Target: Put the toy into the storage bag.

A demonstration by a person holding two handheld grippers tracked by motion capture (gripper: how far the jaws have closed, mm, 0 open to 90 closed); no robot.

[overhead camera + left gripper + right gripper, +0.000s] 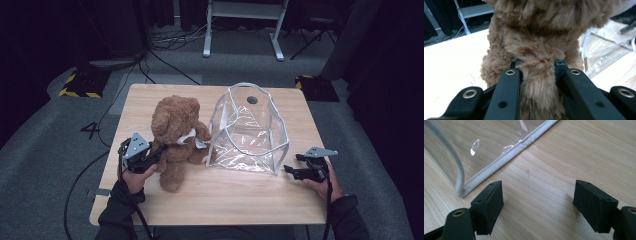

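A brown teddy bear (pixel 177 130) sits upright on the wooden table (pixel 225 197), left of centre. My left gripper (pixel 159 152) comes at it from the left and is shut on one of the bear's arms. In the left gripper view the furry limb (pixel 536 82) is squeezed between the two black jaws of that gripper (pixel 536 65). A clear plastic bag with white trim (pixel 250 130) stands open just right of the bear. My right gripper (pixel 292 169) rests low at the bag's near right corner, open with bare wood between its pads (pixel 537 200). The bag's trim (pixel 506 157) lies just ahead of it.
The table has a round cable hole (pixel 252 100) behind the bag. On the grey carpet beyond stand a white desk frame (pixel 245 20), two yellow-and-black striped bases (pixel 80 85) and loose cables (pixel 165 40). Bare wood stretches along the table's front edge.
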